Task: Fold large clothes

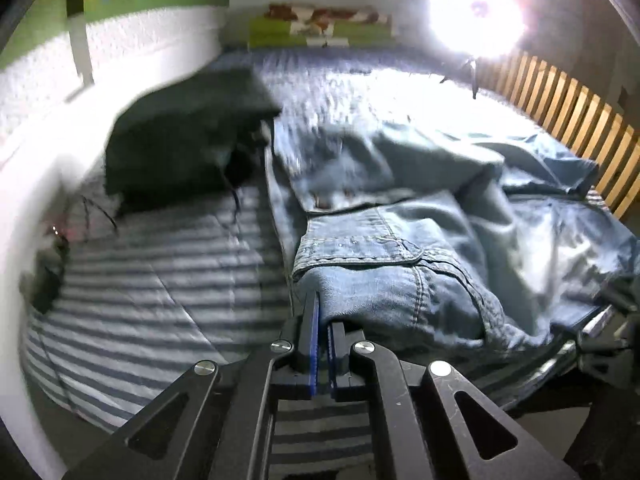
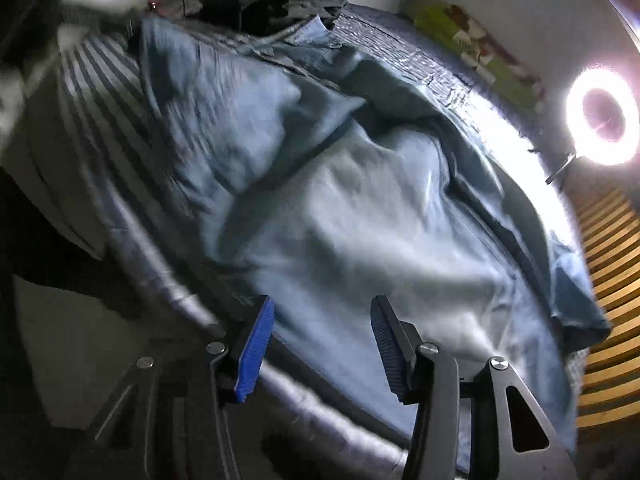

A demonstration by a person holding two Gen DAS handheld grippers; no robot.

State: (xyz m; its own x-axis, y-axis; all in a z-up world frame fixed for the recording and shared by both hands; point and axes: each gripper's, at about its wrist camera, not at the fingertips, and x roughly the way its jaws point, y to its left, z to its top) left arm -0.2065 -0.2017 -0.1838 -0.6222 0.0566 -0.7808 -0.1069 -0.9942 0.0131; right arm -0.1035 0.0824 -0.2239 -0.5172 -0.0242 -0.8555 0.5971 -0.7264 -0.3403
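Faded light-blue denim jeans [image 1: 400, 264] lie on a blue-and-white striped bedsheet [image 1: 160, 280] (blue gripper pads [image 2: 256, 348]), beside a dark-green folded cloth [image 1: 180, 140].

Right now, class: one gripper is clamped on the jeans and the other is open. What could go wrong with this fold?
1. The left gripper pinches only a small bit of the jeans near the waistband; heavy denim may slip out.
2. The right gripper is open over the rumpled legs, so creases could get folded in.
3. The dark garment lies beside the jeans and might snag.
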